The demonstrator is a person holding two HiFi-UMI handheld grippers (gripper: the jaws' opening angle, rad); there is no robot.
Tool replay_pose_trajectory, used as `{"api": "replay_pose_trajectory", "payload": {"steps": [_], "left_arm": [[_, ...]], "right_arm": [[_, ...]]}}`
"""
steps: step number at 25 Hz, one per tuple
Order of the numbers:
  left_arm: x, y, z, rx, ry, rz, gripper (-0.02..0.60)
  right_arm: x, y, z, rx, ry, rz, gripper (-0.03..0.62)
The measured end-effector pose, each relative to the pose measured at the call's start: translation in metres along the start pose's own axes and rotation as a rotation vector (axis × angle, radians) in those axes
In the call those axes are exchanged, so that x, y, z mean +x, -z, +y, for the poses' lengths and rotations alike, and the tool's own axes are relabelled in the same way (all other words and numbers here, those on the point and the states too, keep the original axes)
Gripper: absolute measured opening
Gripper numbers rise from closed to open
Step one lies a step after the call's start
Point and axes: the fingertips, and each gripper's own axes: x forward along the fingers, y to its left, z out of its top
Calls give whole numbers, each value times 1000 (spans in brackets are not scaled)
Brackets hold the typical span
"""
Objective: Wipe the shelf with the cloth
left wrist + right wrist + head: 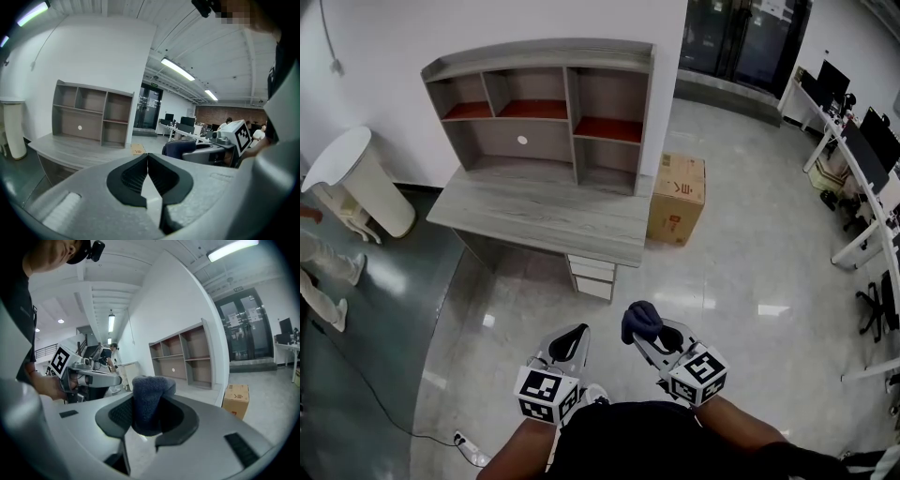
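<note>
Low and level, side by side, right gripper point(146, 420) clamps the cloth point(149, 394); left gripper point(148, 161) closed, empty.

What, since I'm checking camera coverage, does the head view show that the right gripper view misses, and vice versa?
Only the head view shows the drawers under the desk and the power strip. Only the right gripper view shows the ceiling lights. Both show the shelf, the cardboard box, the left gripper and the dark cloth pinched in the right gripper.
</note>
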Motion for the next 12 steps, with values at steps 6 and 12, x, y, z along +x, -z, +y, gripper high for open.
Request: {"api": "replay_pose_trajectory", "payload": {"steps": [6,12], "left_arm": [[-11,2,40,-14,2,-4,9],[-11,9,60,-39,-2,5,9]], "right_arm": [[35,-11,18,-11,3,-4,130],[48,-7,17,5,23,12,130]]}}
